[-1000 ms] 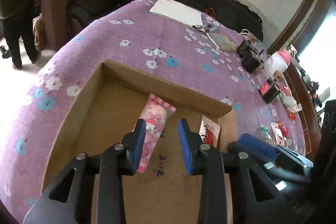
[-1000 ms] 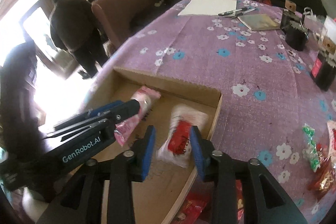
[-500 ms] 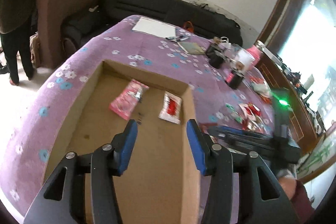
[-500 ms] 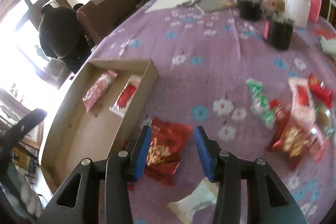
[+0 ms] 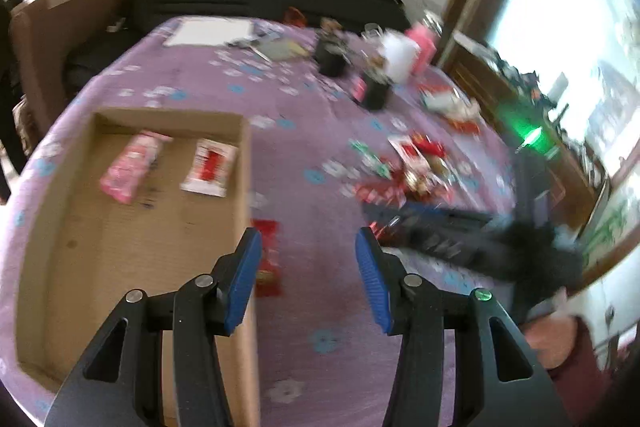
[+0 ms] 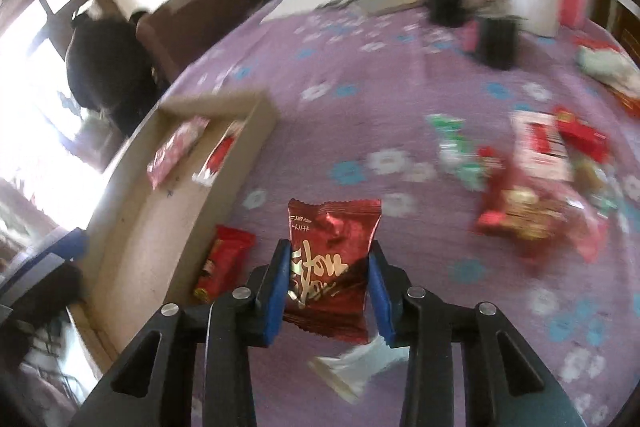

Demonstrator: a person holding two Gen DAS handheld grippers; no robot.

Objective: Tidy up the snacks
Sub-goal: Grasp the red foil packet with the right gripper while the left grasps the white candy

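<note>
Dark red foil snack packet (image 6: pixel 334 259) between the blue pads of the right gripper (image 6: pixel 329 287), jaws closing and the pads already at its two sides; seemingly just off the purple flowered tablecloth (image 6: pixel 400 75), though contact with the cloth cannot be told; a white packet (image 6: pixel 352 367) just beneath and a small red packet (image 6: pixel 224 263) lying beside the wall of the cardboard tray (image 6: pixel 132 227). Inside that tray (image 5: pixel 244 163), a pink packet (image 5: pixel 132 167) and a white-and-red packet (image 5: pixel 210 167) side by side near the far end; the rest of the floor bare. Further right, a loose heap of snacks (image 6: pixel 532 179), blurred. Left gripper (image 5: pixel 308 279) half open, nothing between its pads, hanging over the cloth just past the tray's near wall.

Step in hand, by the look of it: picking up the next snack. Next: a firm squeeze, a lift clear of the white packet, a carry over the tray wall, a release beside the two already placed; crinkly foil, likely to slip.
</note>
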